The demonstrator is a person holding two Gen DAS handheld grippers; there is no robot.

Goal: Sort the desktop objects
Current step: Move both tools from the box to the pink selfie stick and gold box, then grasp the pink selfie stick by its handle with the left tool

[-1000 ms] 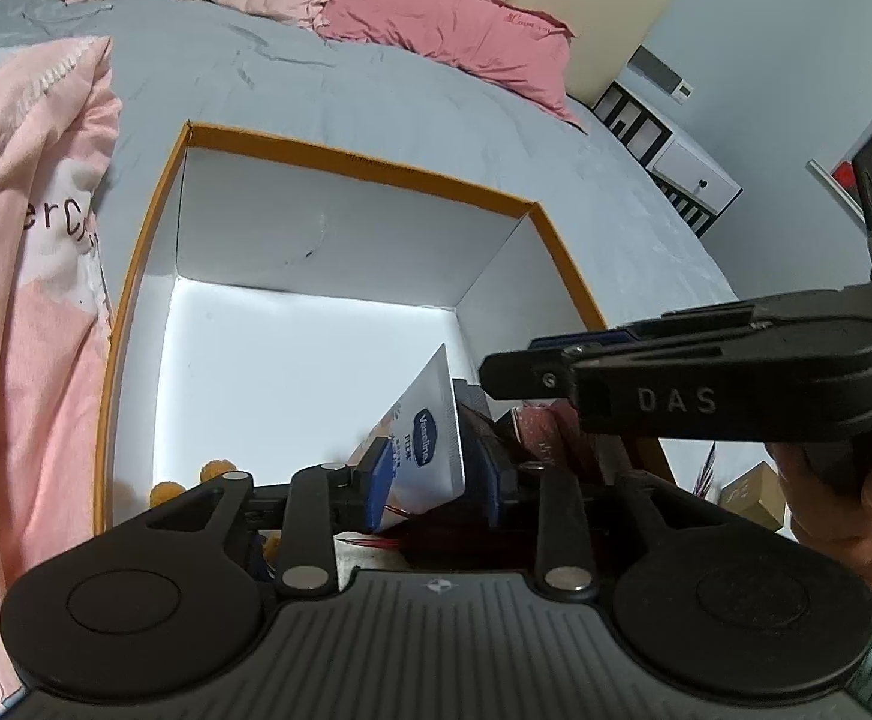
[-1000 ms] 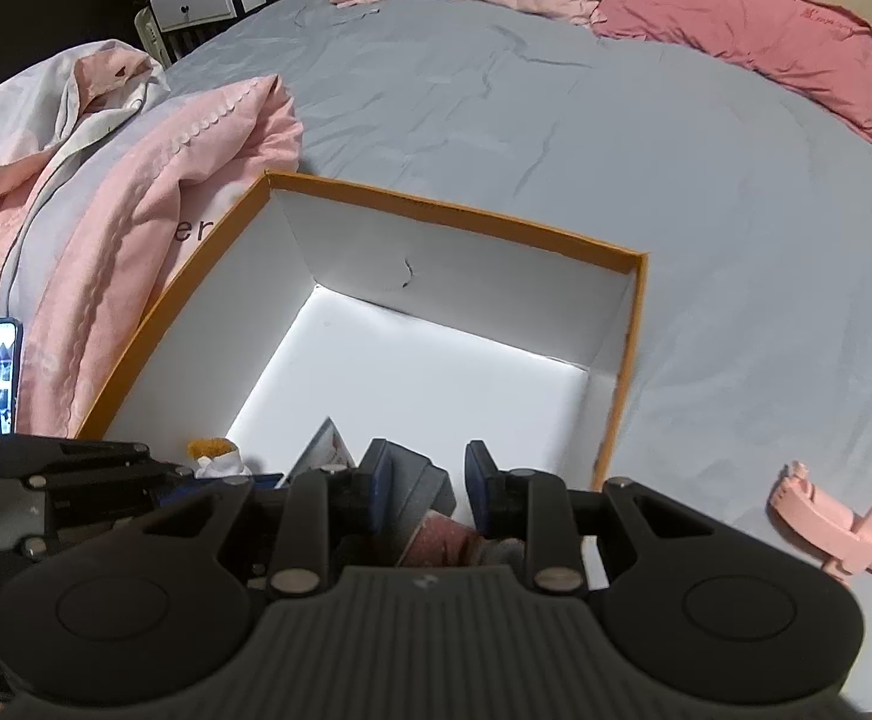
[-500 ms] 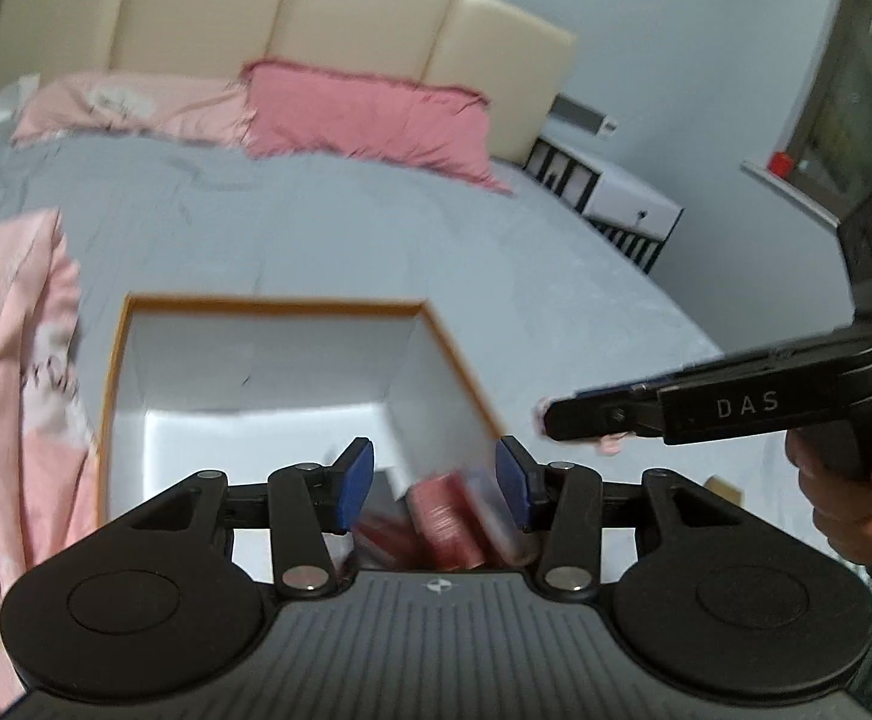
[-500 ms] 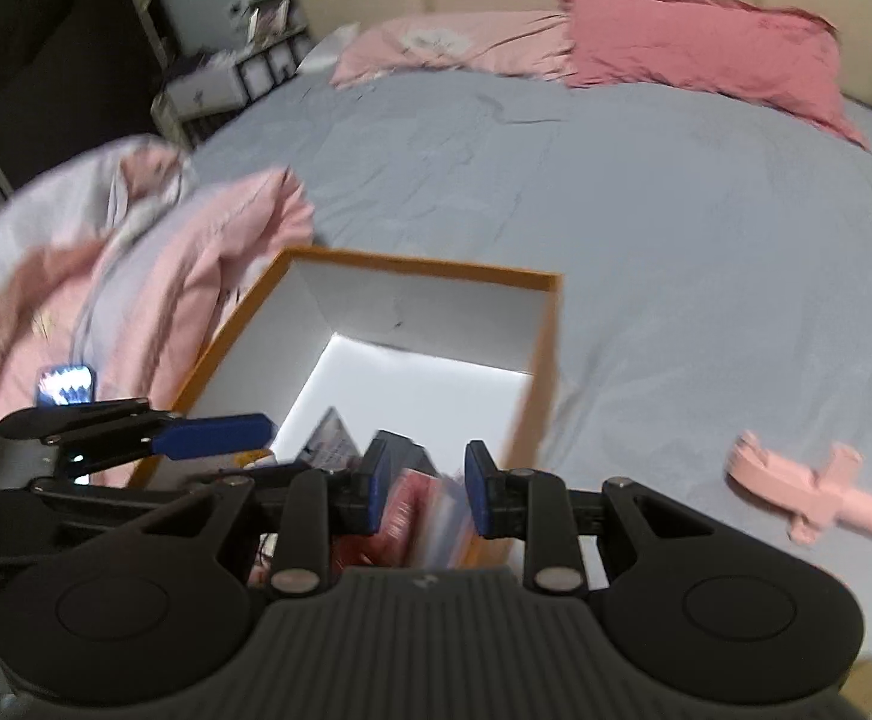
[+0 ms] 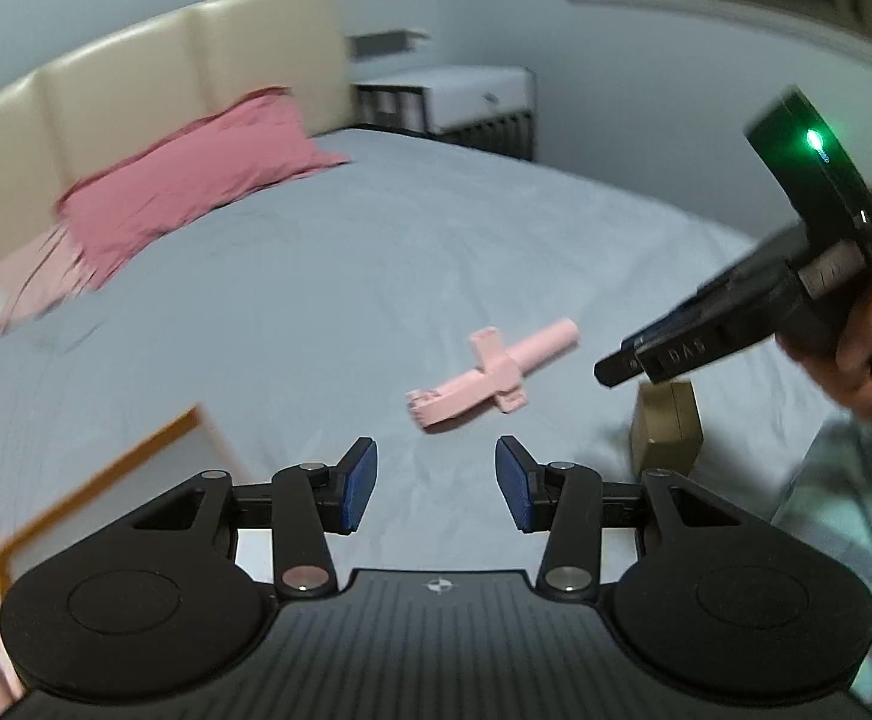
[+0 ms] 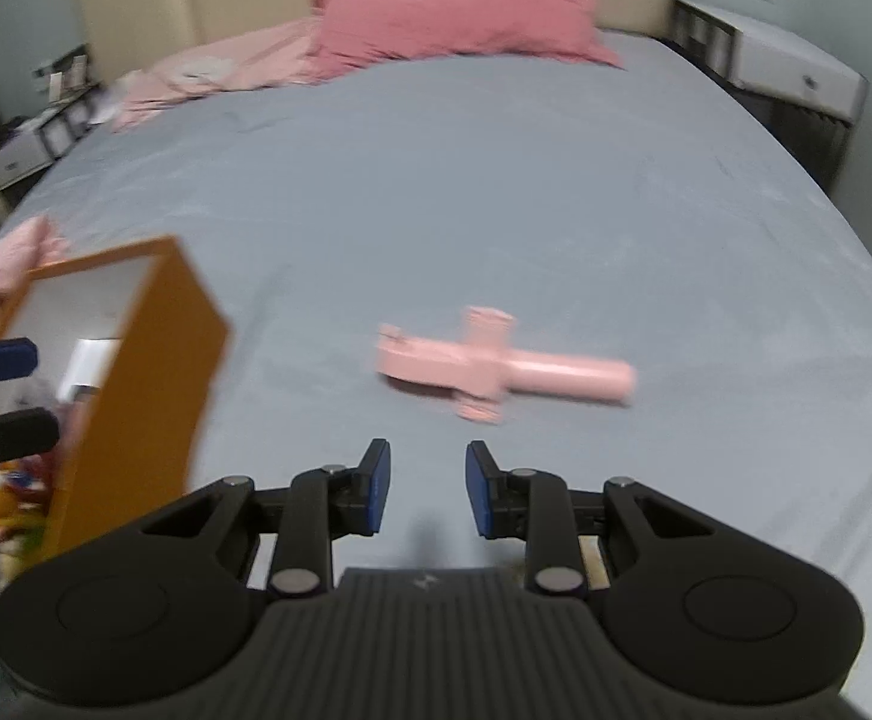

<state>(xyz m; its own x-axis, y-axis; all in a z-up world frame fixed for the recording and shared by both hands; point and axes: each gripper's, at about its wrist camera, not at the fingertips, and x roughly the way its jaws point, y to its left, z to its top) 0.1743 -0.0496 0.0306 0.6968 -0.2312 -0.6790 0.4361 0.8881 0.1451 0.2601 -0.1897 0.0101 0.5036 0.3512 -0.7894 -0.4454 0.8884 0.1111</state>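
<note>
Only legible text: raised letters "DAS" on the black side of the right tongs (image 5: 616, 369), seen from the left wrist view; nothing else can be read.

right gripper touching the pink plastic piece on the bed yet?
Apart. The right wrist view shows bare grey sheet between the open right gripper and the pink plastic piece.

Open grey bedsheet (image 6: 496, 228) surrounds the pink tool (image 6: 496, 369); the orange box (image 6: 154, 372) walls off the left.
</note>
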